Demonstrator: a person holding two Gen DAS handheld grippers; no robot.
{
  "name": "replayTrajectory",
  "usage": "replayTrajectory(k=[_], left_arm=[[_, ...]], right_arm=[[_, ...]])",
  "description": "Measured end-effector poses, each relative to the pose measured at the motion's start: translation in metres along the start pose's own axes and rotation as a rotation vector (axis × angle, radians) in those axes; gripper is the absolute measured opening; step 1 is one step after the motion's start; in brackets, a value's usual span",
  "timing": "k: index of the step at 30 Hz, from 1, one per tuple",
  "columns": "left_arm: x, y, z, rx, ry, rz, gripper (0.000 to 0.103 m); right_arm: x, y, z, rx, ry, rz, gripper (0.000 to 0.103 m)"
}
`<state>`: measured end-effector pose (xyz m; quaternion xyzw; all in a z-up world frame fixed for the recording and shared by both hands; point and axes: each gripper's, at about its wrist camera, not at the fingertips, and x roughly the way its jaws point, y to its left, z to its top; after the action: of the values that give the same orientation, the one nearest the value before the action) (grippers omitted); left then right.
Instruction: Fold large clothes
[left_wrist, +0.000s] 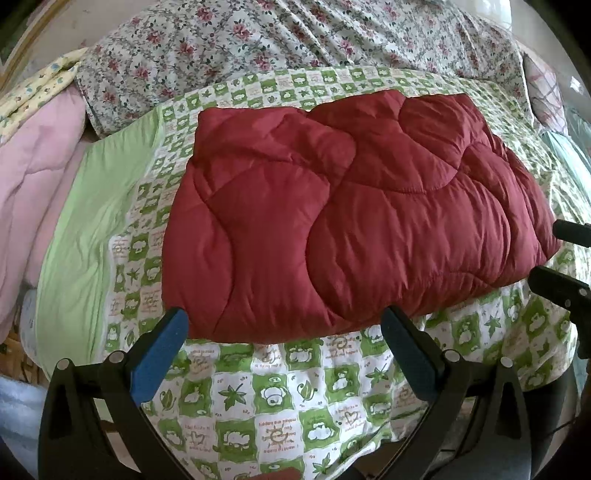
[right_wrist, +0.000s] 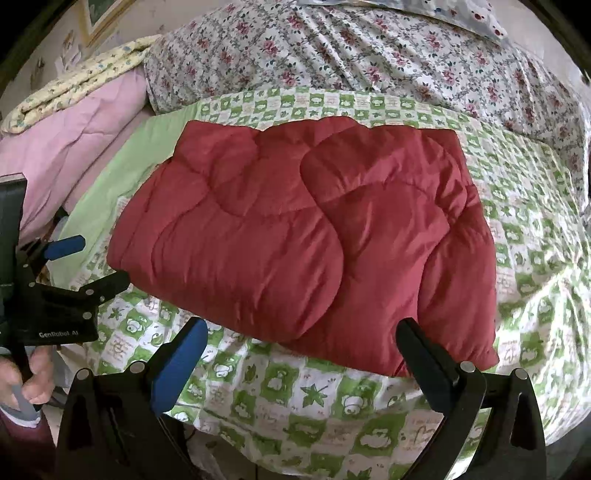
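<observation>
A dark red quilted padded garment (left_wrist: 351, 214) lies folded into a thick rectangle on a green and white checked sheet (left_wrist: 280, 398); it also shows in the right wrist view (right_wrist: 303, 236). My left gripper (left_wrist: 284, 325) is open and empty, its blue-padded fingers (left_wrist: 162, 354) just short of the garment's near edge. My right gripper (right_wrist: 303, 336) is open and empty at the near edge, toward the garment's right end. The left gripper also shows at the left of the right wrist view (right_wrist: 85, 258); the right gripper's fingers (left_wrist: 569, 258) show at the right edge of the left wrist view.
A floral quilt (left_wrist: 280, 40) is heaped behind the sheet. Folded pink bedding (left_wrist: 37, 173) with a yellow patterned blanket (right_wrist: 81, 81) on top lies to the left. A plain green band (left_wrist: 81, 229) edges the sheet on the left. The bed's front edge drops off near the grippers.
</observation>
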<state>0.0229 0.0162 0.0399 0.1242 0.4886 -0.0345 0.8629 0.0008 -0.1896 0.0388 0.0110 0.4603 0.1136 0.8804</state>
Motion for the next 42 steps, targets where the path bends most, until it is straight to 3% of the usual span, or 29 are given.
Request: replayTrajectory(k=[42], left_arm=[[0.0009,0.0009,0.0035,-0.003,0.002,-0.006,0.103]], right_arm=[[0.0019,0.0044,0.0049,-0.04,0.026,0.001,0.103]])
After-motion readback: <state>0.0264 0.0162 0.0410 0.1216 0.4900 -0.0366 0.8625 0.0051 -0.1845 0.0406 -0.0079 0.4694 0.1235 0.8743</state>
